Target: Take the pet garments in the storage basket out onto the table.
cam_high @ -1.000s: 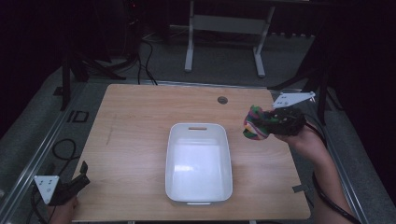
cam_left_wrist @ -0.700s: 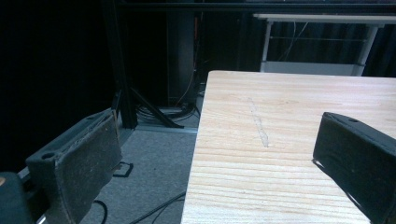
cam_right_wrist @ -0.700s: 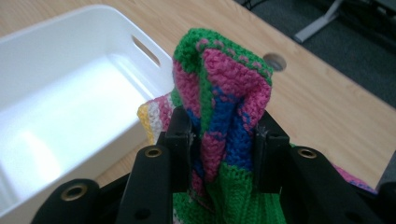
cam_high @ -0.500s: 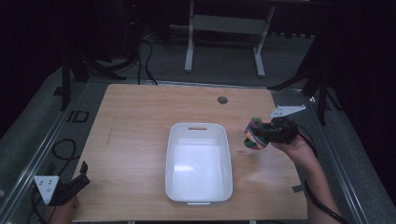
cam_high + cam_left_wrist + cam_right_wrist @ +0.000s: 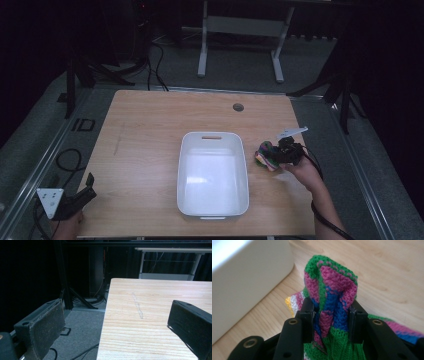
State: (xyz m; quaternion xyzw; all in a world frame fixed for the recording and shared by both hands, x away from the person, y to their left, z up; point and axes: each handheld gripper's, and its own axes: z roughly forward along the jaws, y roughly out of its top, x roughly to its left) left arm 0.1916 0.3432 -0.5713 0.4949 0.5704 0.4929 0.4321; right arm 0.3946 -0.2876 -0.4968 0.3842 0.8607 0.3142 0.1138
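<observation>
A crocheted cloth (image 5: 329, 295) in green, pink, blue, white and yellow is bunched between the jaws of my right gripper (image 5: 331, 315), which is shut on it. Seen from the high view, the cloth (image 5: 264, 154) and right gripper (image 5: 280, 155) are low over the table, just right of the white bin (image 5: 213, 172). The cloth's lower folds look to rest on the wood. My left gripper (image 5: 85, 187) stands open at the table's near left corner; in the left gripper view its fingers (image 5: 45, 325) hold nothing.
The wooden table (image 5: 150, 130) has a round cable hole (image 5: 238, 107) at the back. The white bin's wall (image 5: 242, 277) stands close to the left of the cloth in the right gripper view. Dark floor, cables and a desk frame (image 5: 240, 40) lie beyond.
My right hand has come down and toward the near side with the cloth, from above the table's right edge to just beside the bin. The left gripper has stayed put.
</observation>
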